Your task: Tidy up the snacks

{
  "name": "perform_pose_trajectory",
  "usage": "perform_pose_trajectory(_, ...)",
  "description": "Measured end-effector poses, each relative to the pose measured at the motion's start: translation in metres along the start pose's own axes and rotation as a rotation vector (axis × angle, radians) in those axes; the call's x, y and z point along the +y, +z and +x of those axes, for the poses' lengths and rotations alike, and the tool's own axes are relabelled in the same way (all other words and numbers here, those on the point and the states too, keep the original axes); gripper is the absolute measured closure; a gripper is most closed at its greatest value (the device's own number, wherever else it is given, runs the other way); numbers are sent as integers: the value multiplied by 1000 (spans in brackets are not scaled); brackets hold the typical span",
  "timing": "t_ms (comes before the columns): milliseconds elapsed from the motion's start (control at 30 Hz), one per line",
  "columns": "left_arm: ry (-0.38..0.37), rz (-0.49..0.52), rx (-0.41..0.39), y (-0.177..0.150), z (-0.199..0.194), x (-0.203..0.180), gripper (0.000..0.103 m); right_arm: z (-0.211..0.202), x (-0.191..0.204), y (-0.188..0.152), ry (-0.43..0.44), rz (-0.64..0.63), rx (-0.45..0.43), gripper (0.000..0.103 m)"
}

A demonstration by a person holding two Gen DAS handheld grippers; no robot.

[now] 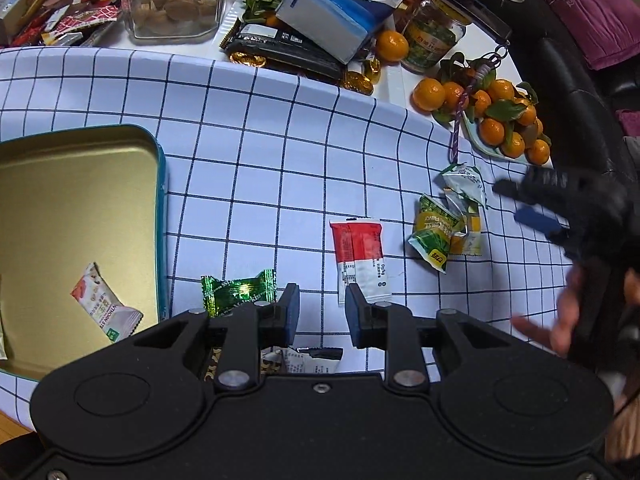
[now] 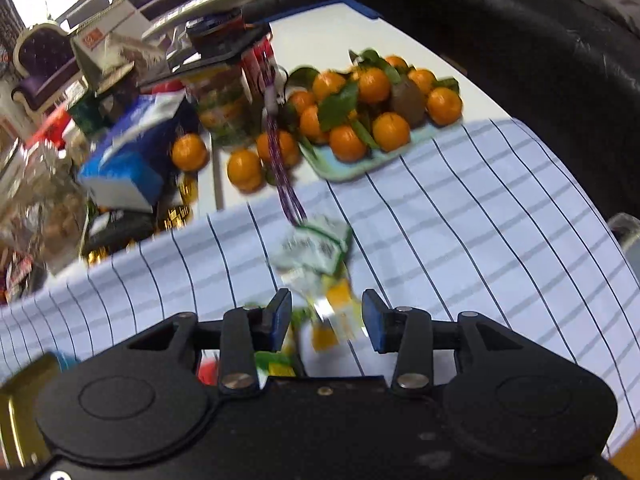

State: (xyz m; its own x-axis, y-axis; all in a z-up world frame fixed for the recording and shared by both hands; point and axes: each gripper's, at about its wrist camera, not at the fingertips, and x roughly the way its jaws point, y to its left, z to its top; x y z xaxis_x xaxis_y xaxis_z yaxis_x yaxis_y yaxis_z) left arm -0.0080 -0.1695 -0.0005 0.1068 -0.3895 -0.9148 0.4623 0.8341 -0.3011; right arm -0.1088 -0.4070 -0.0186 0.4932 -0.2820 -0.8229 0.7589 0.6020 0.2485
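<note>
Left tongs point(image 1: 322, 304) hovering low over the checked cloth point(image 1: 260, 152) on the bench, jaws parted with nothing between the pads. Just beyond the left pad, a green foil candy point(image 1: 239, 291) lying flat on the cloth; just beyond the right pad, the lower end of a red-and-white sachet point(image 1: 360, 258). Under the tongs, partly hidden, a dark wrapper with a white label point(image 1: 308, 362). Off to the left, a teal-rimmed gold tin point(image 1: 160, 208) sitting open, one pink-and-white snack bar point(image 1: 106, 302) already inside near its lower right corner. Further right on the cloth, a cluster of green-and-yellow packets point(image 1: 446, 226), crumpled, touching one another.

Right tongs point(image 2: 326, 322) over that same cluster point(image 2: 320, 268), jaws apart, the blurred packets showing between the pads but not pinched; a hand point(image 1: 560, 320) behind the grip in the left view. Beyond the cloth edge, a tray of mandarins point(image 2: 360, 168) with leaves, a glass jar point(image 2: 224, 108), a blue tissue box point(image 2: 128, 160), all well apart from the snacks
</note>
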Motion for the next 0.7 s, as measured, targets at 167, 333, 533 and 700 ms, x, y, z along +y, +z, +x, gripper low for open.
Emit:
perform_pose_trajectory(167,8,9,15,0,4,-1,69,30,8,29,44,126,35,61)
perform_pose_trajectory(333,10,29,20,-1,4,-3,69,61,17,37,-15,124,59,61)
perform_pose_trajectory(533,6,7,23,2,3,4,69,87,7,31,-106,96,80,60)
perform_pose_trajectory(700,20,-14,37,3,7,9,69,82,-1,25,-87,99,97,62)
